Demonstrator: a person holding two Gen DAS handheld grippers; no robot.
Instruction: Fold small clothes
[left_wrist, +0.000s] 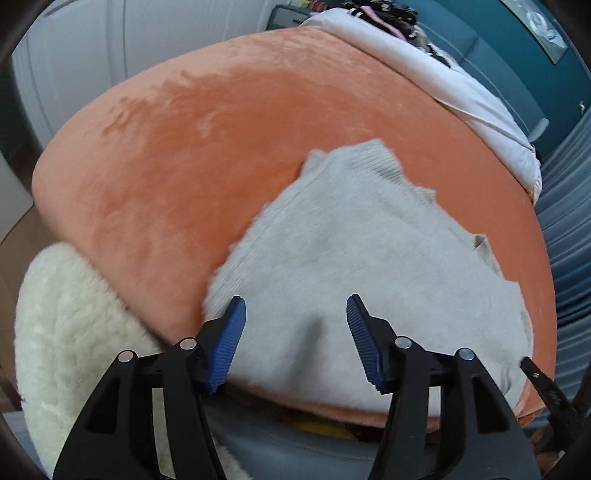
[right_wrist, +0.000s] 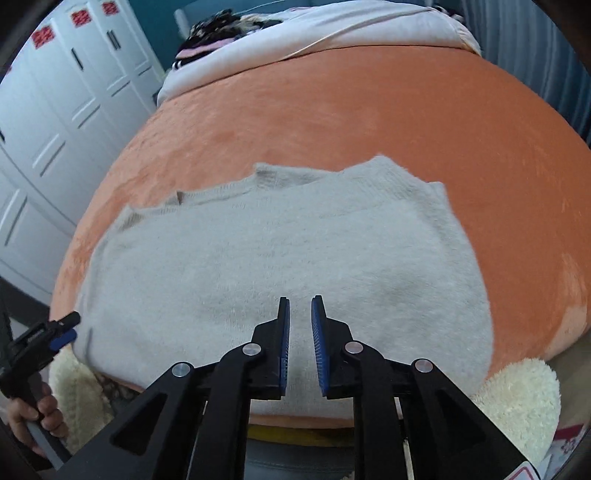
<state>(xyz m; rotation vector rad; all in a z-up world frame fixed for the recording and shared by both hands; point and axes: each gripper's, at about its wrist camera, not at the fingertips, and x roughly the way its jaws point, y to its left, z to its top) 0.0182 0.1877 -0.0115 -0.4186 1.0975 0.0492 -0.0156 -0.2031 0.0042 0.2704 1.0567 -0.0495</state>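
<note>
Sweater (left_wrist: 354, 266): a pale grey knit is laid flat on the orange blanket (left_wrist: 177, 166), near the bed's front edge. In the right wrist view its ribbed edges are seen on the far side, stepped in overlapping layers.
Left tool (left_wrist: 295, 343): its blue-padded fingers (left_wrist: 227, 345) are spread wide above the sweater's near part. Nothing is held between them. In the right wrist view the same tool (right_wrist: 64, 330) is seen at the sweater's left corner, gripped by a hand (right_wrist: 37, 417).
Right tool (right_wrist: 300, 347): the fingers are set narrowly, with a slim gap left between the pads. The sweater's near middle is seen through the gap; no fabric is pinched. Contact with the knit cannot be told.
Blanket: the bed is covered by it; bare plush is seen beyond and to both sides of the sweater.
Sheet (right_wrist: 332, 29): a white sheet is bunched at the far end of the bed, with dark patterned clothes (right_wrist: 221, 27) piled on it.
Fleece (left_wrist: 66, 332): cream fleece is seen below the bed's front edge, on both sides.
Wardrobe (right_wrist: 48, 122): white panelled doors are seen beside the bed.
</note>
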